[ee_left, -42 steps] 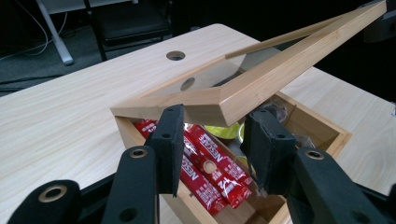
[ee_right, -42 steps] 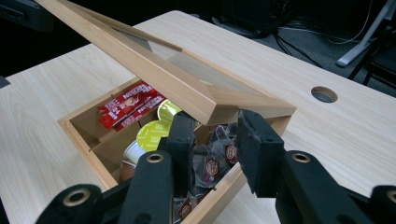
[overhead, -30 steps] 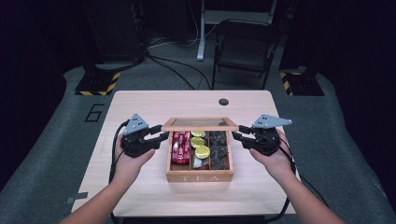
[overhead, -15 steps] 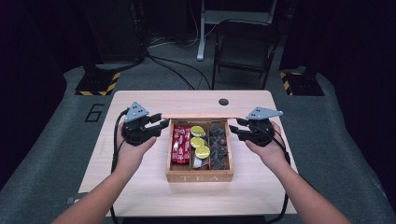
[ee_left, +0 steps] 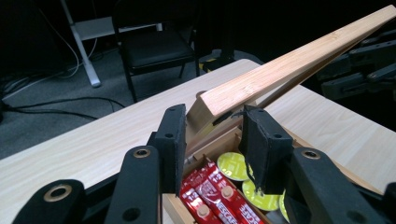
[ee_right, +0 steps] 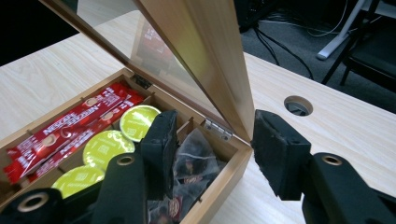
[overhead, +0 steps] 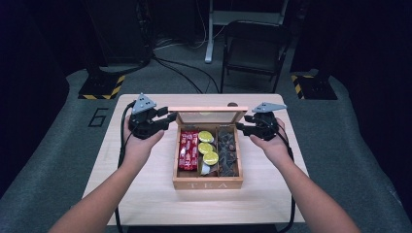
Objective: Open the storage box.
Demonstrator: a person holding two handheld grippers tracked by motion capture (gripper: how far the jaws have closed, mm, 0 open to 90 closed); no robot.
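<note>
A wooden tea box marked TEA stands mid-table with its glass-paned lid raised and tilted. Inside lie red sachets, yellow-green capsules and dark tea bags. My left gripper is at the lid's left end. In the left gripper view its jaws press on both faces of the lid's corner, above the sachets. My right gripper straddles the lid's right edge with a gap on the inner side, above the tea bags.
The light wooden table has a round cable hole behind the box. A black folding chair and a white stand with cables stand on the floor beyond the far edge. Bare tabletop lies left, right and in front of the box.
Both grippers moved from the box's sides toward its back corners and closed in on the lid's ends. The lid has come up from flat to tilted.
</note>
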